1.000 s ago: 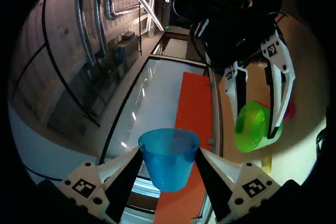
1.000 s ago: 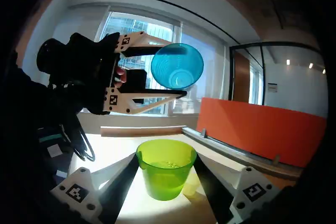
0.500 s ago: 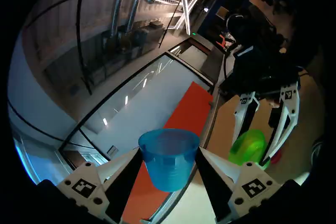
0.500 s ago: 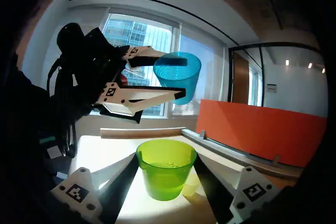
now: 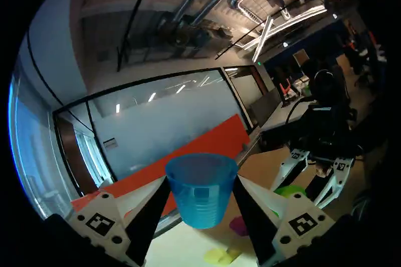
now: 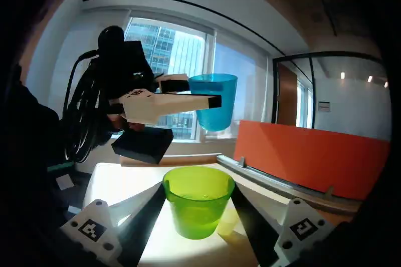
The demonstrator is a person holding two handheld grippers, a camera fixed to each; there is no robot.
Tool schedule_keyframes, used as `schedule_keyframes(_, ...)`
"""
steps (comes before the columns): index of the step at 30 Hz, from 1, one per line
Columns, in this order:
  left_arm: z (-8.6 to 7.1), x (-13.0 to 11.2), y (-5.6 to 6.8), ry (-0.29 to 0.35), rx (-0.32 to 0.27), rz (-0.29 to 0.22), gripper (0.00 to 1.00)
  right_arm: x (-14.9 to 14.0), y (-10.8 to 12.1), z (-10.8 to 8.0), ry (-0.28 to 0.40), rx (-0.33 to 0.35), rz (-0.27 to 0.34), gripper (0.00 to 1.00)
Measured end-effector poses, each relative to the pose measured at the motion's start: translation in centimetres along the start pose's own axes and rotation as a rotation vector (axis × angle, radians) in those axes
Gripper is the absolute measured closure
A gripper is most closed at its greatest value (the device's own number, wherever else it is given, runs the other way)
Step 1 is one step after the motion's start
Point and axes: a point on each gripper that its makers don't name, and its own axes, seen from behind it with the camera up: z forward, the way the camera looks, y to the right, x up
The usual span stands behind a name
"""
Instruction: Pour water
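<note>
L gripper clamps blue cup upright btwn its 2 fingers; R gripper likewise grips green cup.

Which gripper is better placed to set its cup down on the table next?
Right, probably. The right gripper holds the green cup upright, low over the table. The left gripper holds the blue cup raised well above it, so it would have farther to come down.
</note>
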Motion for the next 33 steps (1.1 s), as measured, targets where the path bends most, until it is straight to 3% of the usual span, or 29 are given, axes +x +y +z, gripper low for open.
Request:
schedule_keyframes(5, -0.1, -0.5, -0.1, 0.000, -0.021, -0.128, 0.16, 0.3, -0.1, -0.1, 0.002, -0.001, -0.001, 0.09)
schedule_keyframes(8, -0.2, -0.9, -0.3, -0.003, -0.024, -0.170, 0.16, 0.3, 0.0, -0.1, 0.002, -0.005, -0.002, 0.09)
schedule_keyframes(15, -0.5, -2.7, -0.5, -0.039, -0.007, -0.160, 0.16, 0.1, 0.0, -0.1, -0.004, -0.012, -0.001, 0.09)
schedule_keyframes(33, -2.7, -9.8, 0.6, -0.161, -0.006, -0.239, 0.16, -1.0, -0.6, -0.4, -0.044, -0.012, 0.010, 0.09)
